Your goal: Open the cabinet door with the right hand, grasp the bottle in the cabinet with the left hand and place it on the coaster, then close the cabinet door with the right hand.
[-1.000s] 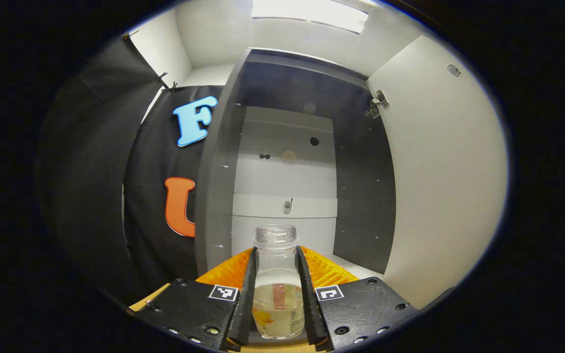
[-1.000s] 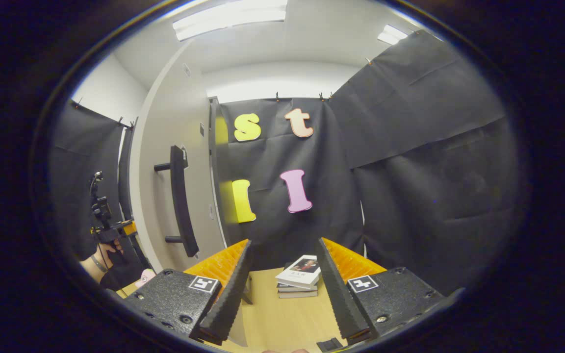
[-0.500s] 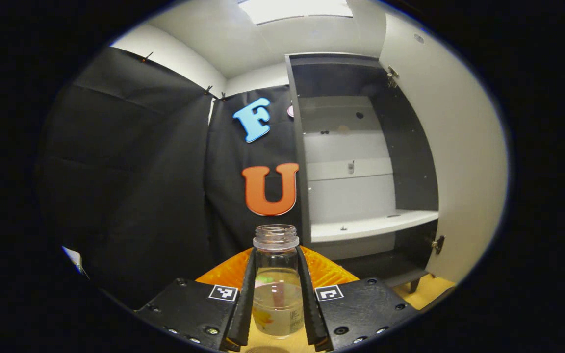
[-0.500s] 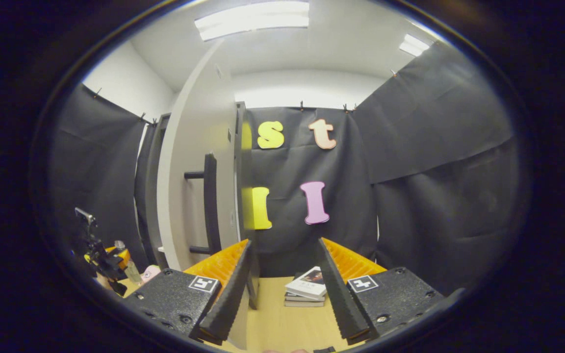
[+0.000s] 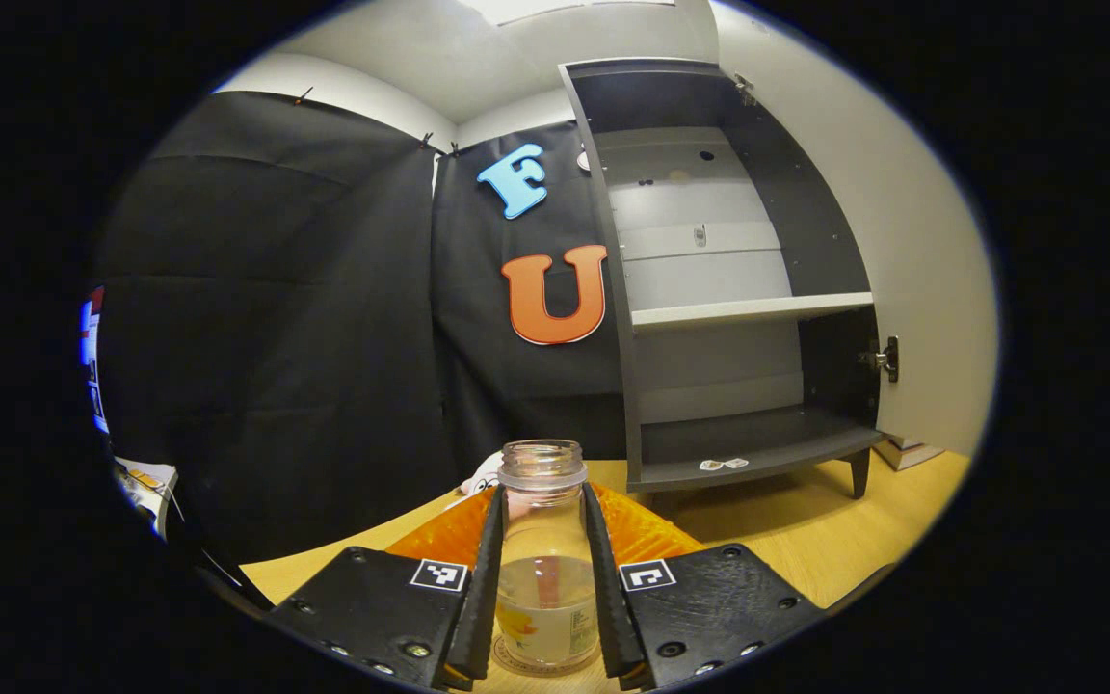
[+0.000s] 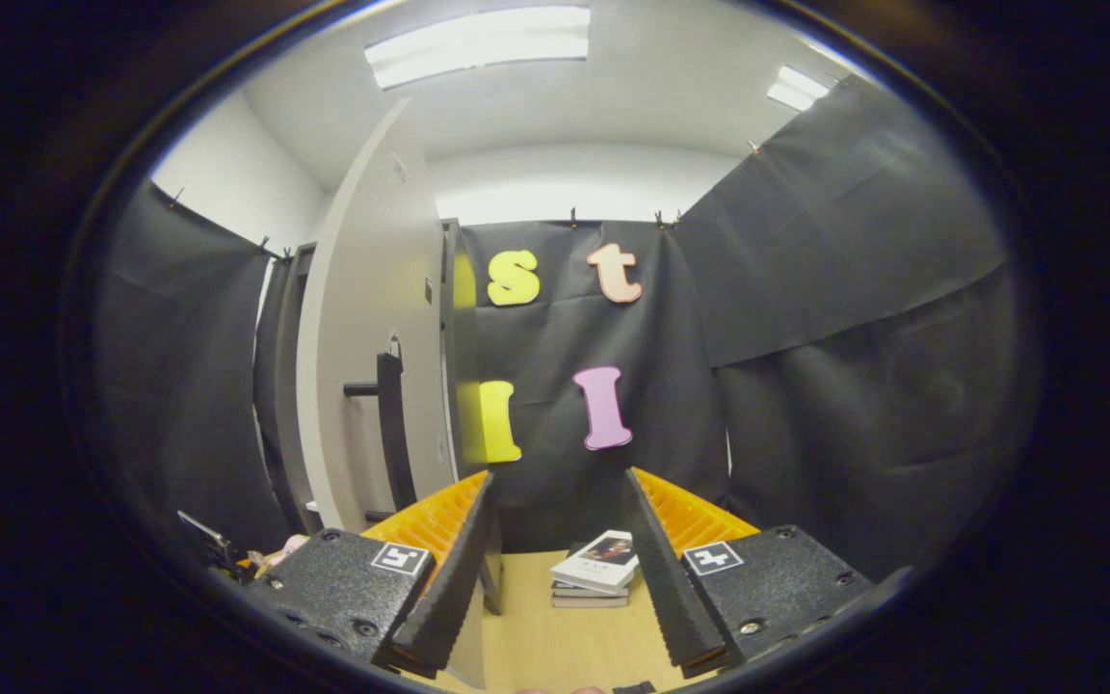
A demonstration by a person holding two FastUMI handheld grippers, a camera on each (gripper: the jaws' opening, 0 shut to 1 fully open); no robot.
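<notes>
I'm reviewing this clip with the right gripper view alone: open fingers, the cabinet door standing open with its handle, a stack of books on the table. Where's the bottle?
Observer: In the left gripper view the bottle stands between the fingers of the left gripper, both pressing its sides, out in front of the cabinet.
Operator: Is anything inside the cabinet?
Observer: Its shelf holds nothing; two small stickers lie on the bottom board.
Operator: Is the bottle on the coaster?
Observer: A round edge shows under the bottle's base, likely the coaster; I cannot tell whether they touch.
</notes>
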